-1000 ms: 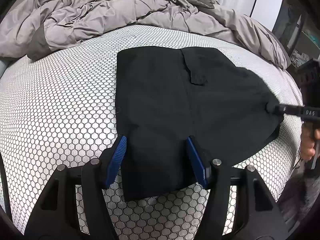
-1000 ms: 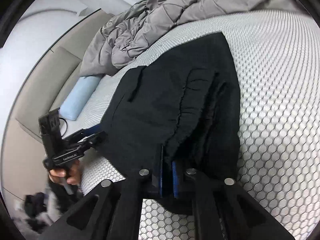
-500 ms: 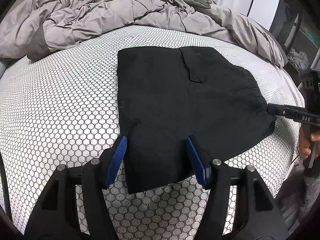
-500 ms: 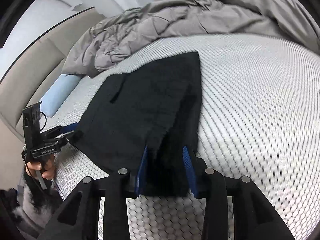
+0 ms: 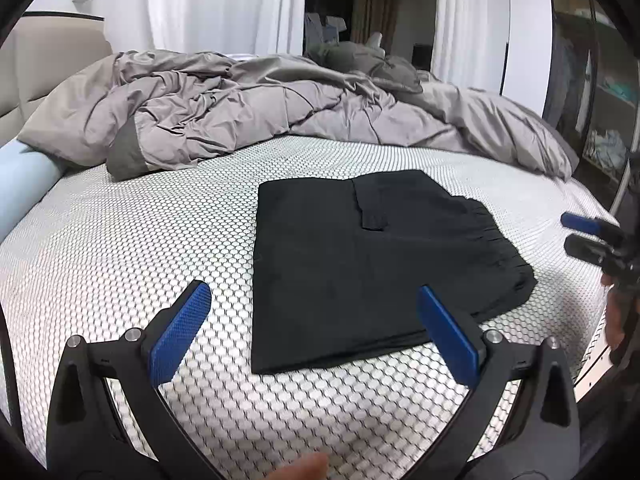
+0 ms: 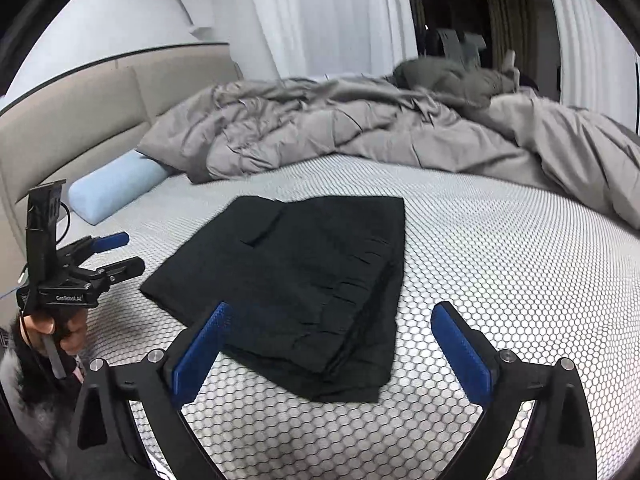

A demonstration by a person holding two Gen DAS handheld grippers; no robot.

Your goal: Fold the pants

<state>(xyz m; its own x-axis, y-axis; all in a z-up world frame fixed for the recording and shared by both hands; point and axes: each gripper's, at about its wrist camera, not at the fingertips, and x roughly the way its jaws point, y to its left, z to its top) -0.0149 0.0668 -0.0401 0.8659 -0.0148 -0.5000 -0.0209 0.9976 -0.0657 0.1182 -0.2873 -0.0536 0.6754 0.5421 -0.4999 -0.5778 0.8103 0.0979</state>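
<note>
Left wrist view shows the pants [image 5: 360, 264] lying folded into a flat rectangle on the mattress [image 5: 120, 248]; left gripper [image 5: 316, 332] and right gripper [image 6: 332, 344] are opening, nothing between them. Folding looks finished; next, only check the edges

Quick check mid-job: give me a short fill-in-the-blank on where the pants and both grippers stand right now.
1. The folded black fabric pants lie flat on the white ____-patterned mattress.
2. Between the left gripper pads sits ____ of the pants.
3. The right gripper jaws are ____, gripping nothing.
4. The crumpled grey duvet lies ____ the pants, apart from them.

Missing words: honeycomb; nothing; opening; behind
</note>
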